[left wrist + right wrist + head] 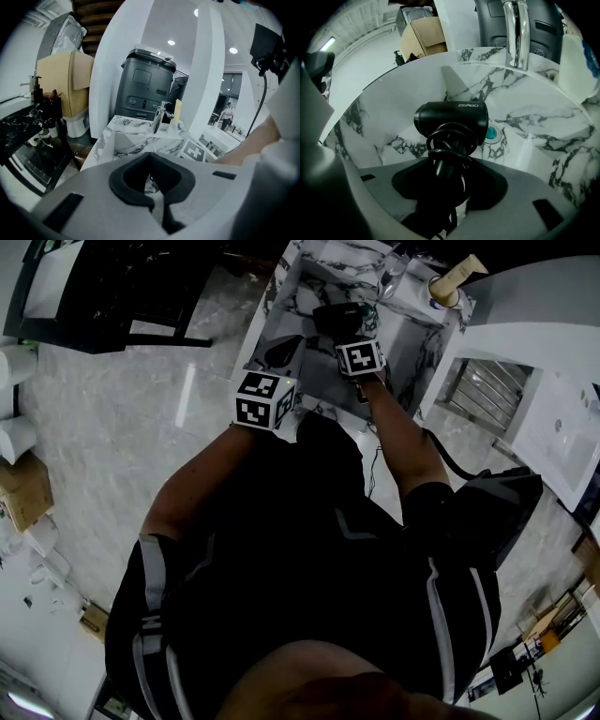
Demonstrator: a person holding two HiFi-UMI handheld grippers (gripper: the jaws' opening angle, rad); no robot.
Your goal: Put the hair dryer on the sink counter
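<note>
Gripping the hair dryer (451,121) by its cord-wrapped handle, your right tongs (449,187) hold it body-first over the basin (534,122), short of the counter's (480,55) back edge. Your left tongs (157,199) hang closed and empty.

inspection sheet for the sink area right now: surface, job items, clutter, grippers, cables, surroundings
surface: marble sink, basin bare apart from a teal drain plug
job's things: black hair dryer held over the basin, not yet on the counter
clutter: pale bottle beside the faucet
grippers: right gripper shut on the dryer's handle; left gripper shut, nothing in it
cables: cord wound round the dryer's handle; black cable trailing by the person's right arm
surroundings: black machine behind the sink, cardboard box, pale stone floor
</note>
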